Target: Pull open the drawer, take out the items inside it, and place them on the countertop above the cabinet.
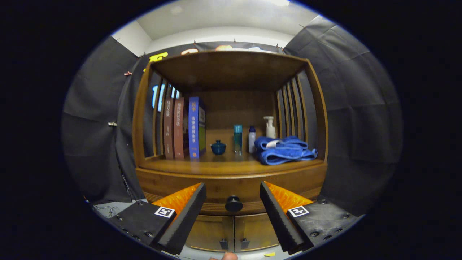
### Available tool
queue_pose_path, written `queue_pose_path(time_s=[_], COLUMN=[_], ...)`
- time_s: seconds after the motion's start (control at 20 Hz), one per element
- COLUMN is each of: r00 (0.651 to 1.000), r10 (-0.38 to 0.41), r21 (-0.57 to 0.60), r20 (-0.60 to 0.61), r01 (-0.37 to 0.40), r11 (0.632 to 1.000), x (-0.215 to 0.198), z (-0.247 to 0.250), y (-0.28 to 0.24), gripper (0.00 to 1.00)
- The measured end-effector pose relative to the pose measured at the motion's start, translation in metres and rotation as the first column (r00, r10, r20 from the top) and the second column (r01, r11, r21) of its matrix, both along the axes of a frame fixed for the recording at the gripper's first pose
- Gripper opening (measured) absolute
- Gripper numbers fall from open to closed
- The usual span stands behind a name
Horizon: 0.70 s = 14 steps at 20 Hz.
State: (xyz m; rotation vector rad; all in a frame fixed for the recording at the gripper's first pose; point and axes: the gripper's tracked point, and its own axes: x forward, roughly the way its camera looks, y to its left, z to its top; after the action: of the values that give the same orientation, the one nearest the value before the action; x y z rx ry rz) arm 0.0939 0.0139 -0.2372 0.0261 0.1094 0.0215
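One drawer (231, 187), shut, knob (234, 203) at lower centre of frame. Your gripper (233, 191) fingers stand open, knob between and beyond them. Step: approach; next, close on knob and pull straight.

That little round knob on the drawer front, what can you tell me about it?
The knob is small, round and dark, almost black, with a smooth look; its material is hard to tell. It sticks out from the middle of the brown wooden drawer front, which looks shut, just under the countertop and above the two cabinet doors. The open gripper has one finger at each side of the knob, and neither touches it.
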Motion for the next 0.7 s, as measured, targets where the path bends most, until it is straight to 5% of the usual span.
queue_pose_path(time_s=[0.2, 0.4, 0.65, 0.7], r00=[0.998, 0.989, 0.988, 0.988], r10=[0.002, 0.038, 0.036, 0.029], r21=[0.021, 0.022, 0.033, 0.045], r20=[-0.068, -0.140, -0.150, -0.152], r01=[0.000, -0.035, -0.032, -0.022], r11=[1.000, 0.999, 0.999, 0.999], x=[0.028, 0.049, 0.062, 0.061], z=[-0.043, -0.076, -0.088, -0.088], y=[-0.002, 0.007, 0.006, 0.005], gripper=[0.98, 0.70, 0.68, 0.53])
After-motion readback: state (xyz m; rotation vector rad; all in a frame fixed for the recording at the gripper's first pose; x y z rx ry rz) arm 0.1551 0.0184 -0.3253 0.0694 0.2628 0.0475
